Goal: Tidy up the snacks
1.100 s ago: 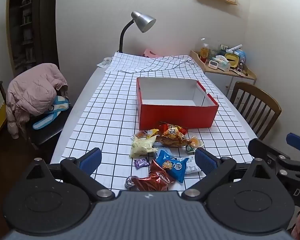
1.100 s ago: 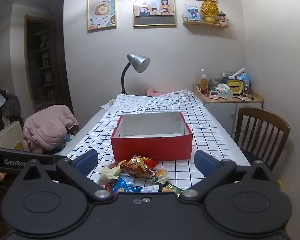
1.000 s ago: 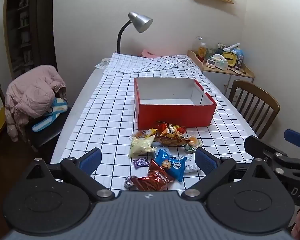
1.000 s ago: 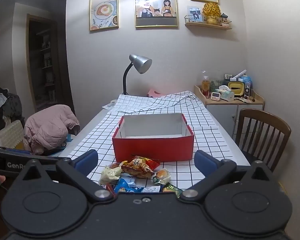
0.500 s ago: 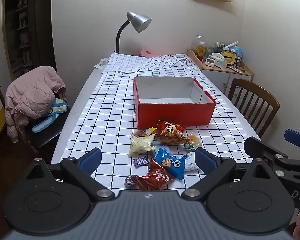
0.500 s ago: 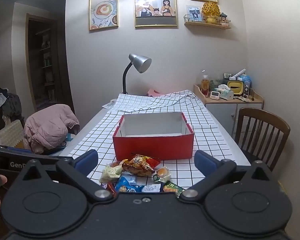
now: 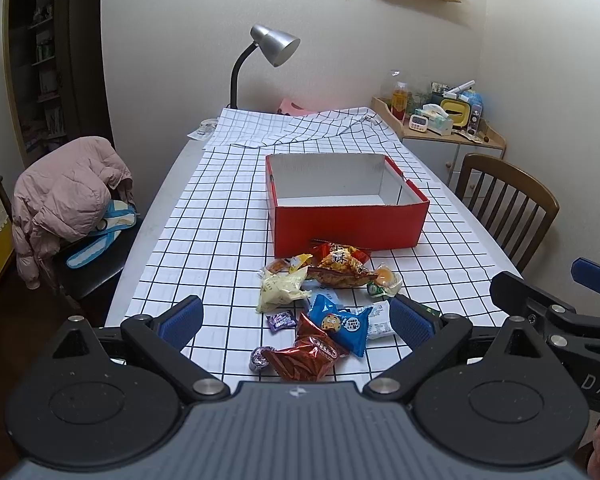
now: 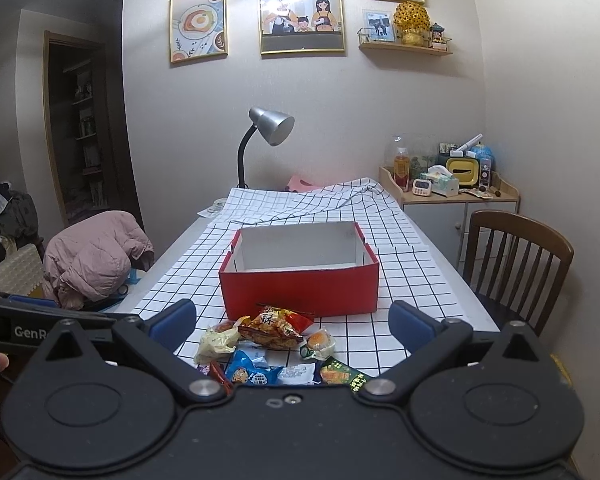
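An empty red box [image 7: 348,222] with a white inside stands on the checked tablecloth; it also shows in the right wrist view [image 8: 300,290]. A pile of snack packets lies just in front of it: an orange-red bag [image 7: 338,266], a pale yellow packet [image 7: 278,288], a blue cookie packet [image 7: 342,322], a shiny red wrapper [image 7: 300,358], a small purple sweet [image 7: 282,320]. My left gripper [image 7: 296,320] is open and empty above the pile's near side. My right gripper [image 8: 292,322] is open and empty, also near the pile [image 8: 272,326]. A green packet [image 8: 340,374] lies at the right.
A wooden chair [image 7: 508,204] stands at the table's right side. A chair with a pink jacket [image 7: 68,196] stands at the left. A grey desk lamp [image 7: 268,56] and folded cloth are at the far end. A cabinet [image 7: 448,140] with small items is at the back right.
Both grippers have shifted only slightly; the left wrist view has crept a little nearer the snack pile. Both stay open and empty. The snacks and box have not moved.
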The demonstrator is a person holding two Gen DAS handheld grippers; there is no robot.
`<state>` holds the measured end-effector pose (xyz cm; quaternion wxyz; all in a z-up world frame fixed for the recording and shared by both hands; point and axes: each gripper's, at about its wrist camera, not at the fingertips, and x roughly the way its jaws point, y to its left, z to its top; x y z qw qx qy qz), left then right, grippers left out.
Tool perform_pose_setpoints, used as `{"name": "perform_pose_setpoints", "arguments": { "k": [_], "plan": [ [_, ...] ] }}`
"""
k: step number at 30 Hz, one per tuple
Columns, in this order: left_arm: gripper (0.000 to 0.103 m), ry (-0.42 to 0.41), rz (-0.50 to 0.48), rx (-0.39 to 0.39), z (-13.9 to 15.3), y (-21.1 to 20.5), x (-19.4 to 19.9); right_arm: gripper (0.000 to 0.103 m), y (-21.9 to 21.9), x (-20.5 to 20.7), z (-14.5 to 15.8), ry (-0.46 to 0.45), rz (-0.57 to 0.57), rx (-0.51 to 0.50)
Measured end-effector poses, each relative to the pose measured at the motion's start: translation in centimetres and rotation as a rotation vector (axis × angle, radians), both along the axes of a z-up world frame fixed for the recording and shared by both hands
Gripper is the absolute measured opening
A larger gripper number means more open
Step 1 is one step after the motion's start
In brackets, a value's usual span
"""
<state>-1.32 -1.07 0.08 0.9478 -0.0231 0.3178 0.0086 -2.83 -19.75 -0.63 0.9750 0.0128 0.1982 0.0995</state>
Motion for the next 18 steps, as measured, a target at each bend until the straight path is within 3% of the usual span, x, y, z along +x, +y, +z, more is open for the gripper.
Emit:
{"name": "perform_pose_setpoints", "arguments": {
  "k": [18],
  "plan": [
    [0.100, -0.010, 0.000, 0.014, 0.36, -0.27, -0.38, 0.102, 0.08, -0.72, -0.20, -0.026, -0.001, 0.004]
  ]
}}
